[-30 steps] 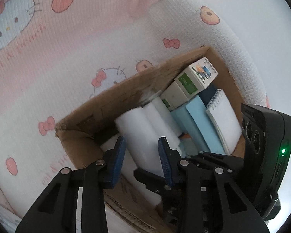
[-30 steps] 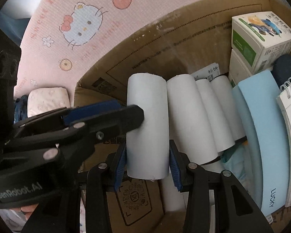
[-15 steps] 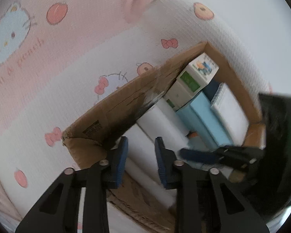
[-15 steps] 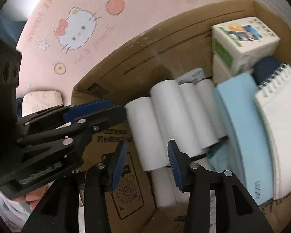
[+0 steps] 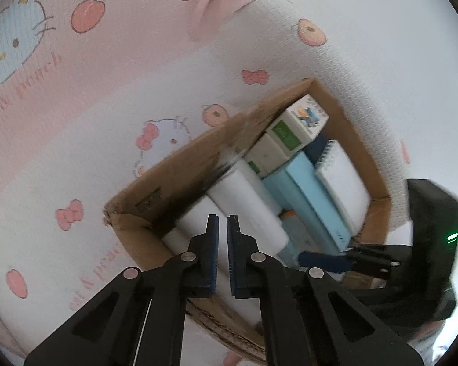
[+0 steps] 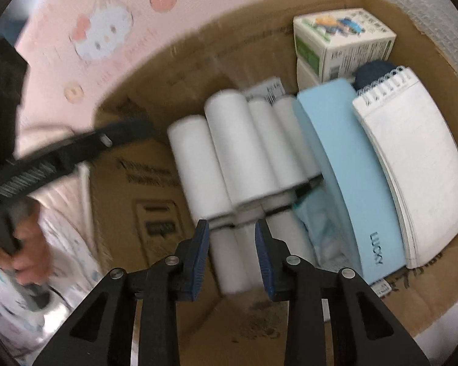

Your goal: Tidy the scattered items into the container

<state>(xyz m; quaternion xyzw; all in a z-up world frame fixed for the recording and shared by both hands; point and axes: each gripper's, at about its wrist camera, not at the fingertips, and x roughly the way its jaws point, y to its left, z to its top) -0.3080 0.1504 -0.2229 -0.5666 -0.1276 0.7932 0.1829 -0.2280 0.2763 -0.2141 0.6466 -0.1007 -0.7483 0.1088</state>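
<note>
A cardboard box (image 6: 155, 70) lies on the bed and holds several white rolls (image 6: 198, 164), a light blue "LUCKY" book (image 6: 351, 164), a spiral notepad (image 6: 418, 164) and a green-and-white carton (image 6: 342, 39). My right gripper (image 6: 232, 228) is open and empty, above the near ends of the rolls. My left gripper (image 5: 223, 222) is empty with its jaws almost closed, above the box's (image 5: 155, 192) near corner. The rolls (image 5: 244, 195), the book (image 5: 302, 189), the notepad (image 5: 345, 177) and the carton (image 5: 296, 125) also show in the left wrist view.
A pink and white Hello Kitty bedsheet (image 5: 107, 106) surrounds the box. The right gripper's body (image 5: 424, 244) shows at the right of the left wrist view. The left gripper and the hand holding it (image 6: 24, 253) show at the left of the right wrist view.
My right gripper let go of the white roll, which now lies among the others, and pulled back. My left gripper drew away from the box and its jaws closed to a narrow gap.
</note>
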